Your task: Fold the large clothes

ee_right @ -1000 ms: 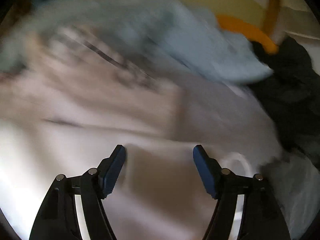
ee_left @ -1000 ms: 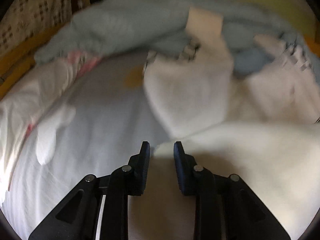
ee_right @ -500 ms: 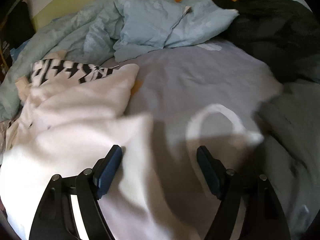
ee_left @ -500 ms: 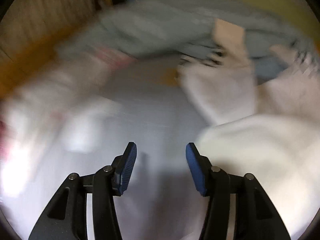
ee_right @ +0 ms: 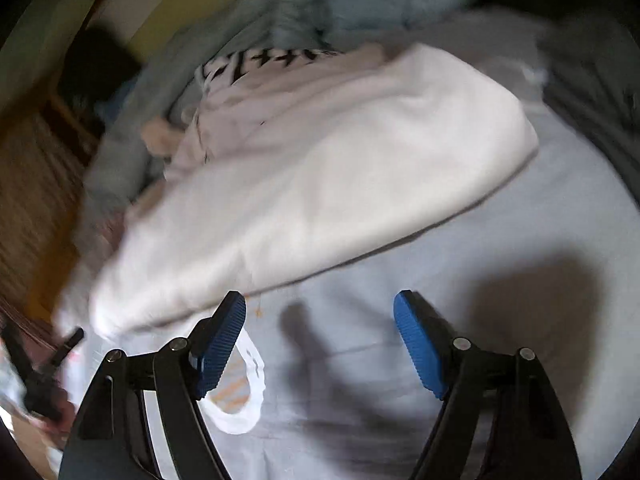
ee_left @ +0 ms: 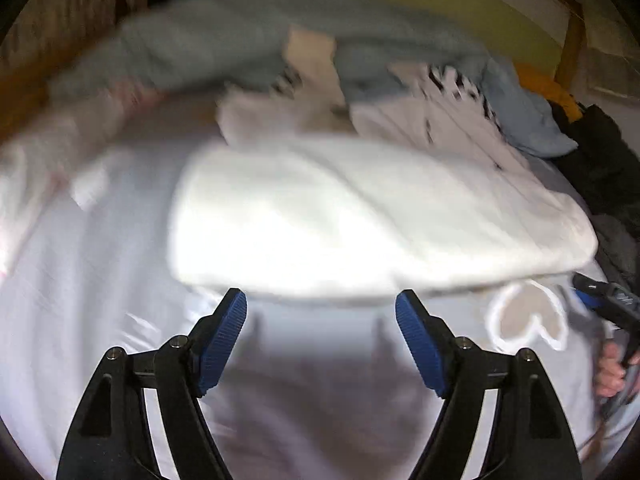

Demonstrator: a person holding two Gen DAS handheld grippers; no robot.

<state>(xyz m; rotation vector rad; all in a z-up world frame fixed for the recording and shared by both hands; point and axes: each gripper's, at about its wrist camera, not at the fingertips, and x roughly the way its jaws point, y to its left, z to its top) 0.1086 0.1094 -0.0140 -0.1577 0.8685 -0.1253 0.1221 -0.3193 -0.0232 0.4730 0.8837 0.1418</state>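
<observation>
A large white fleecy garment (ee_left: pixel 360 216) lies folded in a thick band across the pale bed sheet (ee_left: pixel 100 300); it also shows in the right wrist view (ee_right: pixel 320 184). A white piece with black print (ee_right: pixel 264 60) lies behind it. My left gripper (ee_left: pixel 320 336) is open and empty, just short of the garment's near edge. My right gripper (ee_right: pixel 320 336) is open and empty over bare sheet, below the garment's edge. The right tool's tip and a hand (ee_left: pixel 612 356) show at the right of the left wrist view.
A light blue duvet (ee_left: pixel 224 44) is heaped at the head of the bed with a blue pillow (ee_left: pixel 524 120). Dark clothes (ee_left: pixel 600 168) lie at the right. A white heart outline (ee_left: pixel 528 320) is printed on the sheet. A wooden bed frame (ee_right: pixel 36 184) runs along the left.
My left gripper let go of the white garment's edge and opened wide. Both grippers drew back, and the garment now lies folded ahead of them.
</observation>
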